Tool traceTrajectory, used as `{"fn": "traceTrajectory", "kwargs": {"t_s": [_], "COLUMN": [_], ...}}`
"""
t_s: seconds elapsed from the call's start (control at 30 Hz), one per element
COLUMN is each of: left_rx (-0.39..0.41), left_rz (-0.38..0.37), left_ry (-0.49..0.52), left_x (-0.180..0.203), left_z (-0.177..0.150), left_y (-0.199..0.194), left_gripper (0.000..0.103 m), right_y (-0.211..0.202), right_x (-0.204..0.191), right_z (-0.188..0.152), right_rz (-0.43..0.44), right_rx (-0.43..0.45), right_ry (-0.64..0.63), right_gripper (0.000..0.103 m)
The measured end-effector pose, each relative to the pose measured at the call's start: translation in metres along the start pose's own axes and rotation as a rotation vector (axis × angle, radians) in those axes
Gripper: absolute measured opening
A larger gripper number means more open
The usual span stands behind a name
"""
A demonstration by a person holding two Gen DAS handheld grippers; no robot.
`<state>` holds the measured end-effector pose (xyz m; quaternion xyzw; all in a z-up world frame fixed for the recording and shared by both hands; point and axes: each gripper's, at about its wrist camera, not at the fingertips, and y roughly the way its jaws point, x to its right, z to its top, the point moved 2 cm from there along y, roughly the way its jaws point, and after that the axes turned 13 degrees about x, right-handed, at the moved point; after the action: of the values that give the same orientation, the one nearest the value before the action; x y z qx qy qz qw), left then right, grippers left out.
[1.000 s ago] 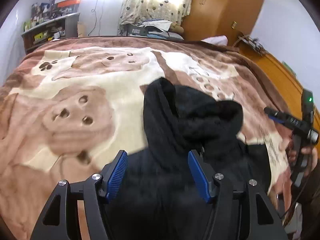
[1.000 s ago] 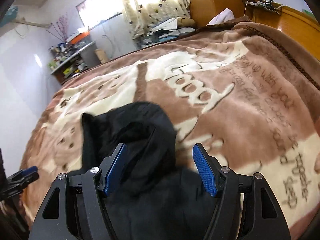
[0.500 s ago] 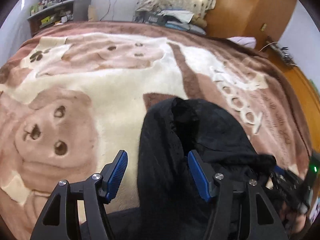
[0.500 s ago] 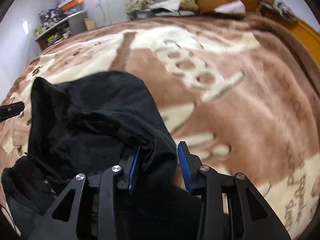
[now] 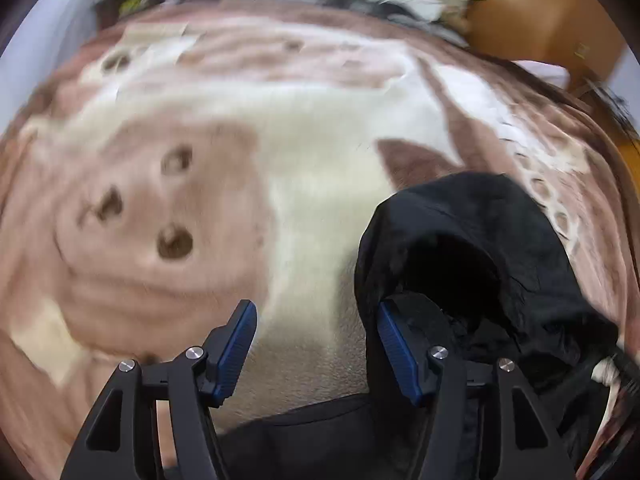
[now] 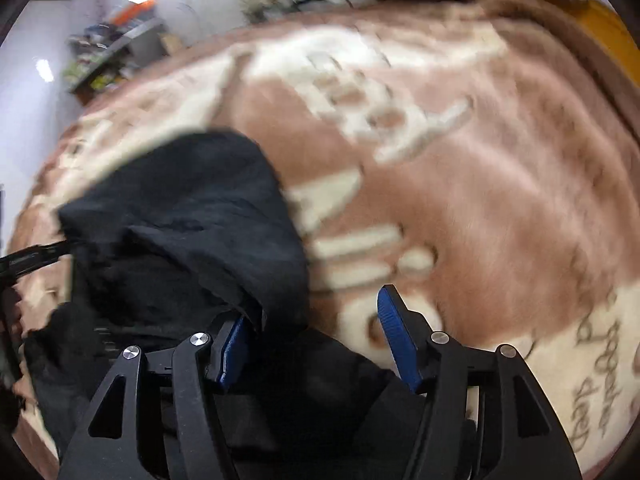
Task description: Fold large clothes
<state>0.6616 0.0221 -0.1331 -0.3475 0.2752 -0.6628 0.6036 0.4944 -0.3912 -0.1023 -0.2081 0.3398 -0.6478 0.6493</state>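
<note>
Finding both claws released, left claw (image 5: 314, 346), right claw (image 6: 314, 346); black garment (image 5: 472, 248) bunched on bed (image 5: 320, 152). We judge, despite blur: spreading step; next, grip edge.

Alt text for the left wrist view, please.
The left tongs stand open over a brown and cream plush blanket with a bear-face print, their right pad at the edge of a crumpled black hooded garment. The background is motion-blurred.

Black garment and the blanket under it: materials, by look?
Black garment: thin matte woven fabric, probably; fine crinkles, limp folds, no sheen. Blanket: plush fleece, likely synthetic; short fuzzy pile visible near the left gripper, printed brown and cream.
</note>
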Motion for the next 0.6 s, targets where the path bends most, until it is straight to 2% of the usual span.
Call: {"fn": "traceTrajectory", "kwargs": {"t_s": [0.07, 0.13, 0.2, 0.27, 0.33, 0.4, 0.43, 0.47, 0.5, 0.57, 0.6], "left_rx": [0.055, 0.127, 0.188, 0.206, 0.19, 0.2, 0.195, 0.171, 0.147, 0.089, 0.085], "left_rz": [-0.007, -0.016, -0.026, -0.017, -0.014, -0.005, -0.005, -0.013, -0.023, -0.068, -0.048], "left_ry": [0.058, 0.053, 0.053, 0.072, 0.079, 0.081, 0.087, 0.086, 0.084, 0.089, 0.102], "left_x": [0.0, -0.002, 0.0, 0.009, 0.018, 0.027, 0.032, 0.036, 0.041, 0.053, 0.057], "left_z": [0.011, 0.023, 0.04, 0.054, 0.063, 0.071, 0.073, 0.074, 0.073, 0.073, 0.07], "left_y": [-0.017, -0.033, -0.042, -0.04, -0.032, -0.021, -0.014, -0.008, 0.0, 0.019, 0.026], "left_gripper": [0.063, 0.063, 0.063, 0.064, 0.064, 0.064, 0.064, 0.064, 0.064, 0.064, 0.064], "right_y": [-0.019, -0.026, -0.022, -0.016, -0.006, 0.003, 0.011, 0.01, 0.001, -0.018, -0.031], "right_x": [-0.005, -0.015, -0.027, -0.036, -0.045, -0.046, -0.039, -0.031, -0.025, -0.022, -0.02], "right_z": [0.015, 0.029, 0.04, 0.045, 0.037, 0.026, 0.018, 0.014, 0.015, 0.023, 0.031], "right_rz": [0.035, 0.033, 0.032, 0.063, -0.032, -0.145, -0.188, -0.171, -0.11, 0.06, 0.161], "right_rx": [0.065, 0.111, 0.127, 0.113, 0.007, -0.024, -0.092, -0.113, -0.071, 0.02, 0.085], "right_ry": [-0.005, -0.029, -0.048, -0.023, -0.14, -0.257, -0.273, -0.209, -0.135, -0.03, 0.031], "right_gripper": [0.06, 0.061, 0.061, 0.061, 0.061, 0.061, 0.061, 0.061, 0.061, 0.061, 0.061]}}
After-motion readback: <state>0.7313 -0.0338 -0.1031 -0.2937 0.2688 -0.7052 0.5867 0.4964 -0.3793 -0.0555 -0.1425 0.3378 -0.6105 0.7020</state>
